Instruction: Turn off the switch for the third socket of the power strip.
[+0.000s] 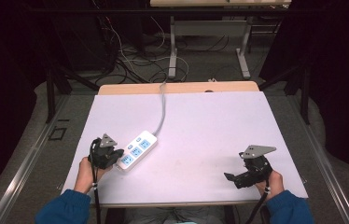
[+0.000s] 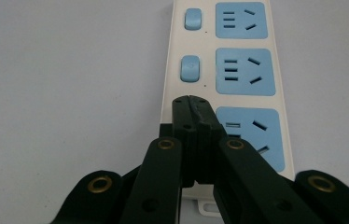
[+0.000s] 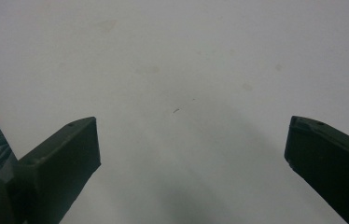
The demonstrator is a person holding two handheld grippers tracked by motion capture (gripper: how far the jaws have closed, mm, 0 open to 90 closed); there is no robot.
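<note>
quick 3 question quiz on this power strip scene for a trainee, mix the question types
1. True or false: the left tongs are shut, tips over the power strip.
2. How many blue sockets does the strip have? A) two B) three C) four
3. Fill in: the right tongs are ____ above the bare white table.

Key: 1 true; 2 B; 3 open
</note>
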